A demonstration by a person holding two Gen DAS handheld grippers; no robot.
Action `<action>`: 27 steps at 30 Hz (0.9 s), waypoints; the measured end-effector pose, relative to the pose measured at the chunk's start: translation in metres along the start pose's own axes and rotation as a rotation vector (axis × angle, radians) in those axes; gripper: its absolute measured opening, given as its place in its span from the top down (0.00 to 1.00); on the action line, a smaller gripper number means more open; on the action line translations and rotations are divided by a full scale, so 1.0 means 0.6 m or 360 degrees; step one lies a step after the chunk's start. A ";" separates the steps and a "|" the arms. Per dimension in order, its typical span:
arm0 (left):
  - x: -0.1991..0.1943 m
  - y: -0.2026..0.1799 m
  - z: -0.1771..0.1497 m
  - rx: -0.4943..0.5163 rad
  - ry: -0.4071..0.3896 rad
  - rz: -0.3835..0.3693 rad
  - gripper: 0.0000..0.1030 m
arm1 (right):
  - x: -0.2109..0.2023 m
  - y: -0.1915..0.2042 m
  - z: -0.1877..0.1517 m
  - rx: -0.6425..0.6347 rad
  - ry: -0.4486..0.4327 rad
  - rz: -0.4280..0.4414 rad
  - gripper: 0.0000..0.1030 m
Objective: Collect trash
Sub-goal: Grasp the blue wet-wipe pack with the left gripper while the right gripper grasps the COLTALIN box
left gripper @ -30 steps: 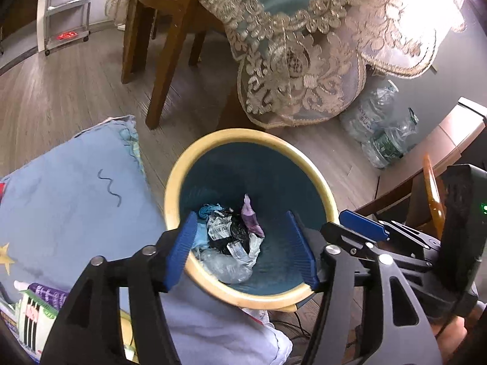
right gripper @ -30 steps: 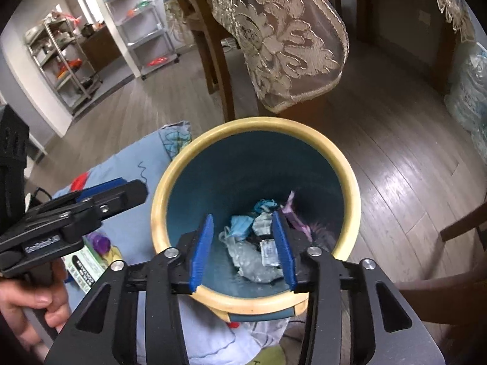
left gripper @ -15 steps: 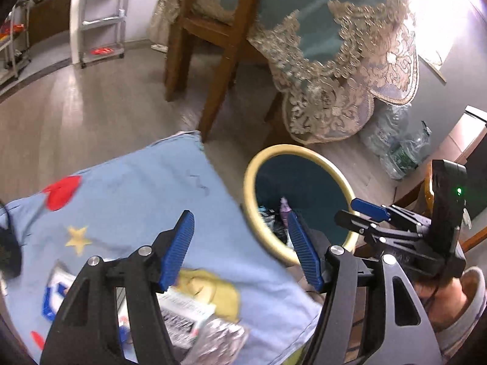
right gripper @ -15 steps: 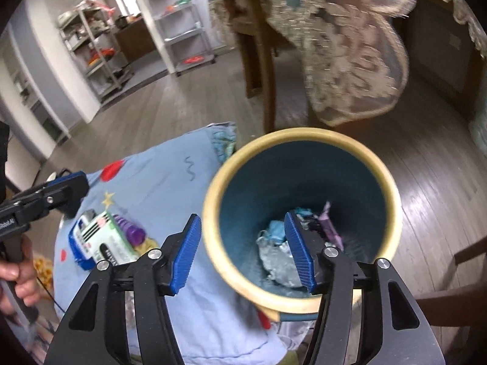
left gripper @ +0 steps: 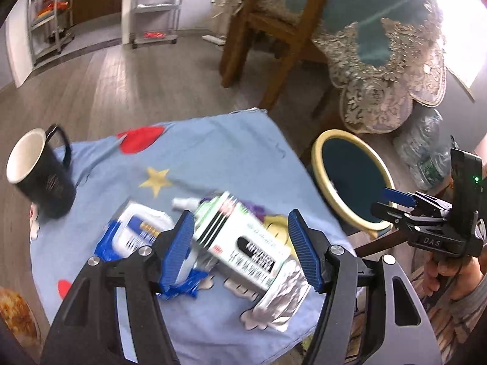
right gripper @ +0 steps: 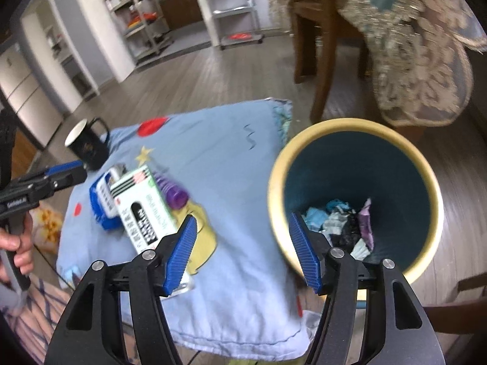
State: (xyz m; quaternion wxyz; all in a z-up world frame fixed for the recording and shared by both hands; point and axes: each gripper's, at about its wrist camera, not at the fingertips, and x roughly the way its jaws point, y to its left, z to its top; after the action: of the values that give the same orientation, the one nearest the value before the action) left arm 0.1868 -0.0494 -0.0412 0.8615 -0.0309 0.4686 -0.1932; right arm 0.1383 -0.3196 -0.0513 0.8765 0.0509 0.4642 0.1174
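Wood flooring is running under a low table draped in a light blue cloth (left gripper: 231, 158), with a chair and a lace-edged tablecloth (left gripper: 392, 91) behind it. Lying on the cloth is the trash: a white and green carton (left gripper: 243, 240) with a foil pouch (left gripper: 283, 298) at its near end, a blue and white wrapper (left gripper: 134, 237) beside it, and something purple (blurred) (right gripper: 173, 194) just behind. A black mug (left gripper: 39, 179) is standing apart near the cloth's far left edge. Just off the right side of the table a yellow-rimmed bin (right gripper: 356, 194) is already holding crumpled scraps.

The left gripper (left gripper: 240, 249) is hovering over the carton, jaws apart and gripping nothing. The right gripper (right gripper: 242, 252), whose jaws have just been widening, is straddling the bin's near rim, likewise empty.
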 end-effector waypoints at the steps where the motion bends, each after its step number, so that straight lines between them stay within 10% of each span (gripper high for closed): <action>1: -0.001 0.008 -0.006 -0.0019 0.0004 0.0008 0.39 | 0.004 0.009 -0.002 -0.0024 0.0015 0.0010 0.37; 20: 0.010 0.112 -0.097 -0.0211 0.0202 0.0181 0.39 | 0.059 0.141 -0.053 -0.0328 0.0232 0.0105 0.27; 27: 0.029 0.162 -0.103 -0.0506 0.0190 0.0048 0.45 | 0.073 0.162 -0.050 -0.0371 0.0234 0.0119 0.26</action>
State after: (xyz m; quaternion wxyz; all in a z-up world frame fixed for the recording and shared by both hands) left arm 0.1744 0.0421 -0.1125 0.8192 -0.1483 0.5440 -0.1053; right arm 0.1216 -0.2150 -0.0840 0.8350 -0.0428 0.5082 0.2065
